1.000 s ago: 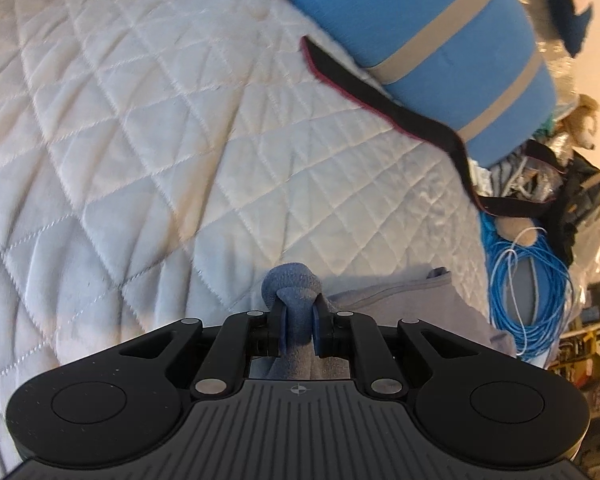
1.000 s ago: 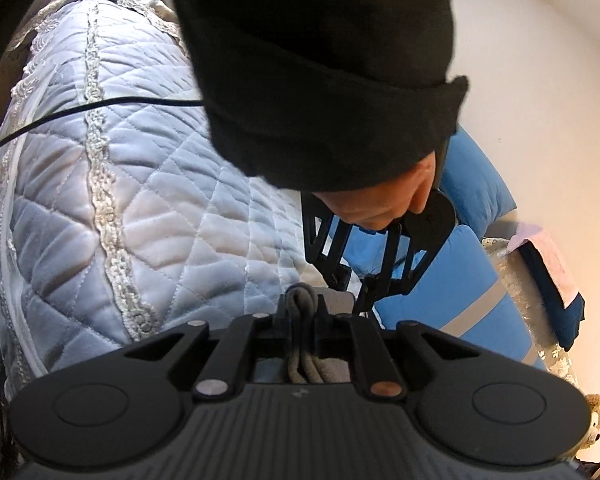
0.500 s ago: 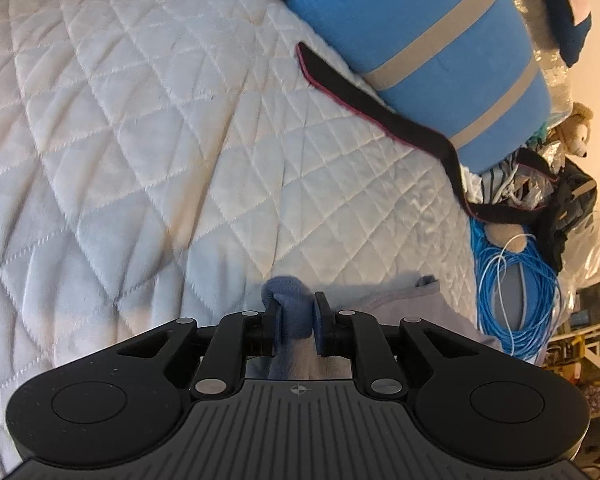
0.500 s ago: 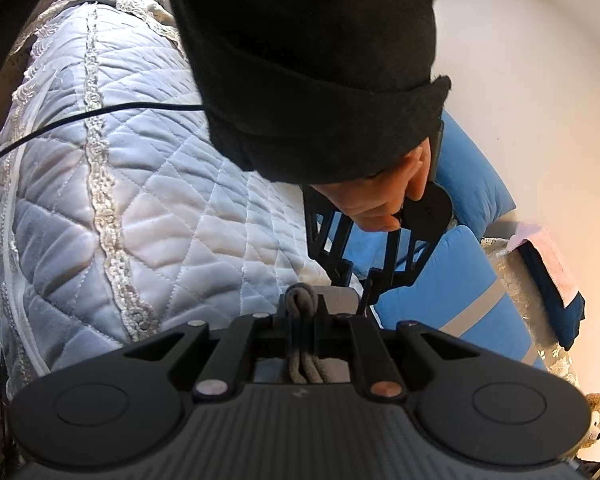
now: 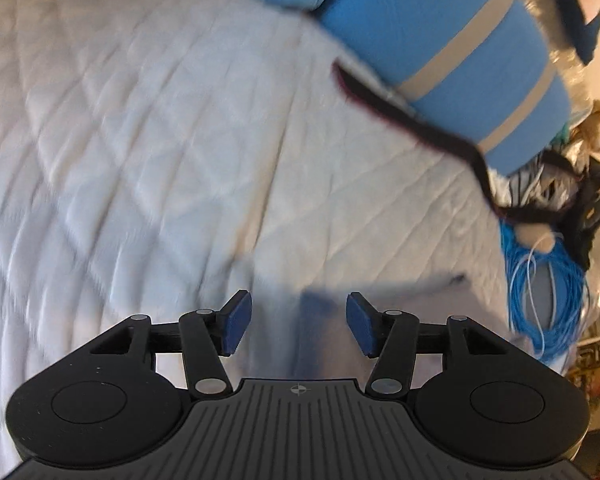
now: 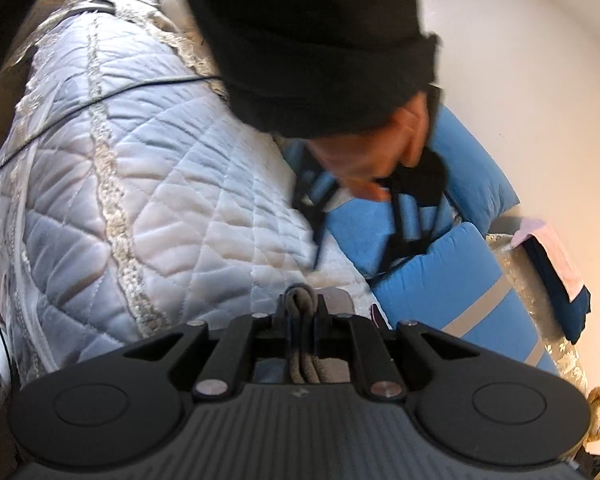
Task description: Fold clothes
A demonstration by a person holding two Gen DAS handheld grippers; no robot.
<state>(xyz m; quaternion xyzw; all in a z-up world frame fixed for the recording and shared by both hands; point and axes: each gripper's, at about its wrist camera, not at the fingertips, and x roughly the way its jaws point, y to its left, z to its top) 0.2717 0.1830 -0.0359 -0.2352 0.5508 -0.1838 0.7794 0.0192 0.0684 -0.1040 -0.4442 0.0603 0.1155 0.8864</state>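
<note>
In the left wrist view the left gripper [image 5: 299, 322] is nearest, its jaws opening and already well apart, the blue pads [image 5: 236, 322] touching nothing. Between and just beyond them lies the grey garment [image 5: 320, 320], blurred, flat on the white quilted bedspread [image 5: 140, 140]; its far edge runs off to the right toward a small dark tip. The cloth sits under the gap between the pads and is free of them. Farther on, the bedspread fills the left and middle of the view. At far right a dark strap [image 5: 400, 116] with a reddish edge trails across the bedspread beside a blue cushion [image 5: 452, 40] with two beige bands. Past the right edge of the bed a coil of blue cable [image 5: 540, 280] hangs, and a teddy bear [image 5: 598, 128] sits beyond it.

In the right wrist view the right gripper [image 6: 300, 312] is nearest, its jaws narrow and clamped on a folded bunch of the same garment [image 6: 300, 308], whose grey layers stick out a little past the fingertips and run back down between the fingers. Just beyond, a flat piece of the grey cloth rests on the bedspread [image 6: 140, 200]. Farther on, a hand [image 6: 364, 160] in a black sleeve [image 6: 308, 40] holds the other gripper above the bed, blurred, in front of the blue cushions. A thin black cable [image 6: 100, 98] crosses the bedspread at far left.
</note>
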